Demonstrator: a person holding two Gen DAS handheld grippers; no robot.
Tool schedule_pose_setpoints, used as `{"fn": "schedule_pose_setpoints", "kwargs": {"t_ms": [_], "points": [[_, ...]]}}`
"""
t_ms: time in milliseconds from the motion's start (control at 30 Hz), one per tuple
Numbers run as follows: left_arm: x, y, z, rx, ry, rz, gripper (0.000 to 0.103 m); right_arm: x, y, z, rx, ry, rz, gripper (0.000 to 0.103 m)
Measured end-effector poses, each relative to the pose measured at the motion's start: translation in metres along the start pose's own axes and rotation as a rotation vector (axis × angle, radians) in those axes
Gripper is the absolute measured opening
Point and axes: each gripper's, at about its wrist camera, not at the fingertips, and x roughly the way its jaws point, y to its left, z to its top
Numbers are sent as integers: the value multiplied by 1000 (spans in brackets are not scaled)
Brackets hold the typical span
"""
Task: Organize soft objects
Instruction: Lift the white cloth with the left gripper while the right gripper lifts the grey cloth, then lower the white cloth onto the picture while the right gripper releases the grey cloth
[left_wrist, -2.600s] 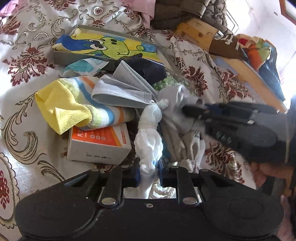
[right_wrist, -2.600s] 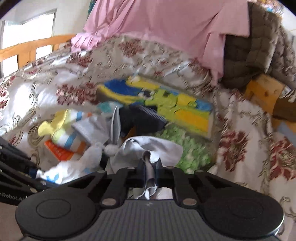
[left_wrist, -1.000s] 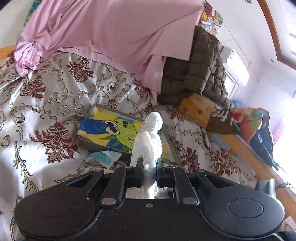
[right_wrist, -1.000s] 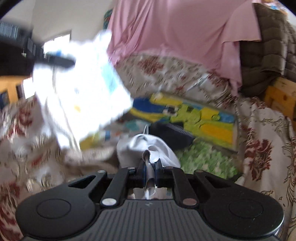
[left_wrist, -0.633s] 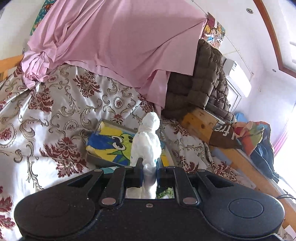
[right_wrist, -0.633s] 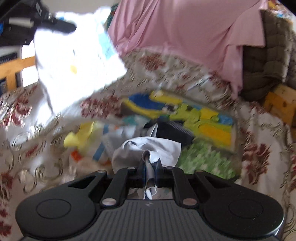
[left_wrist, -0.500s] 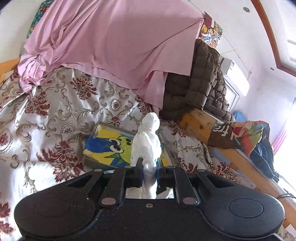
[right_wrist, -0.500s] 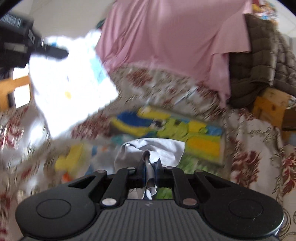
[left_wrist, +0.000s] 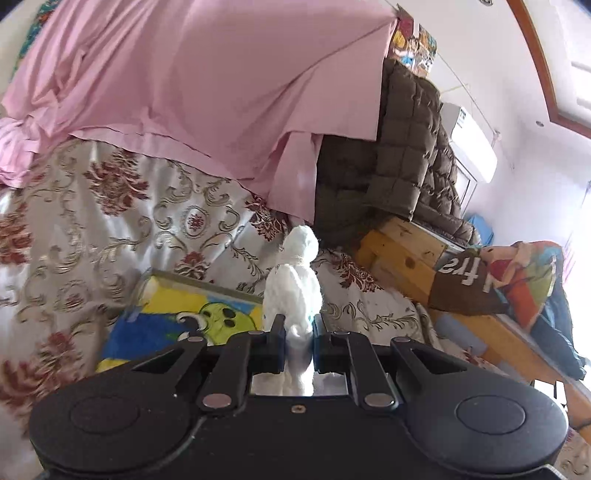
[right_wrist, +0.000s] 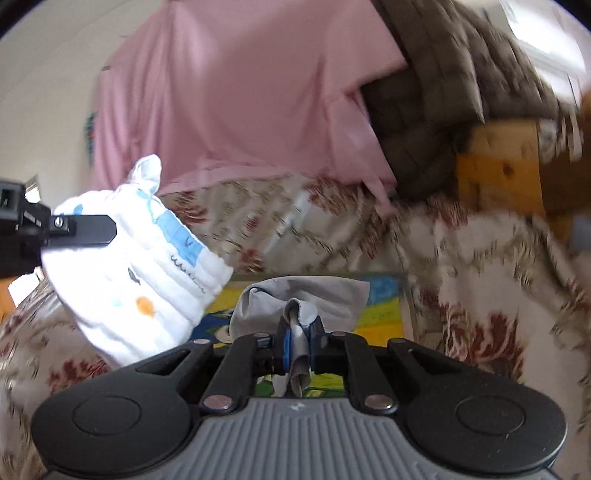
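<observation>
Left gripper (left_wrist: 298, 338) clamped on a white knotted cloth bundle (left_wrist: 294, 284), bundle upright at 12 o'clock. Cartoon-printed box (left_wrist: 173, 325) at 10 o'clock on floral bedspread (left_wrist: 110, 236). Pink sheet (left_wrist: 184, 92) above; brown quilted jacket (left_wrist: 399, 155) at 1 o'clock.

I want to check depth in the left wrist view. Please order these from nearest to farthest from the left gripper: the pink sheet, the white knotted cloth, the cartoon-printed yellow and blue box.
1. White knotted cloth: clamped between the fingers of the left gripper, centre.
2. Cartoon-printed yellow and blue box: on the floral bedspread, just beyond the fingers, left.
3. Pink sheet: draped high at the back.
</observation>
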Motion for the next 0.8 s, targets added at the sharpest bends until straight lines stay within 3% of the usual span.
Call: {"fn": "schedule_pose_setpoints", "kwargs": {"t_ms": [200, 333, 500, 600, 667, 733, 800], "points": [[81, 4, -2, -10, 54, 12, 15, 37, -31, -12, 95, 107, -24, 12], [121, 12, -14, 2, 122, 61, 15, 47, -39, -16, 131, 151, -32, 15], [142, 21, -27, 27, 224, 162, 17, 47, -38, -15, 132, 161, -37, 43], [142, 21, -32, 69, 247, 213, 23, 44, -32, -14, 107, 160, -53, 58], [138, 21, -33, 89, 252, 239, 47, 38, -28, -12, 92, 150, -59, 66], [131, 20, -34, 105, 240, 275, 64, 29, -23, -8, 75, 128, -69, 74], [122, 18, -34, 121, 220, 293, 70, 18, -19, -4, 62, 99, -78, 82]]}}
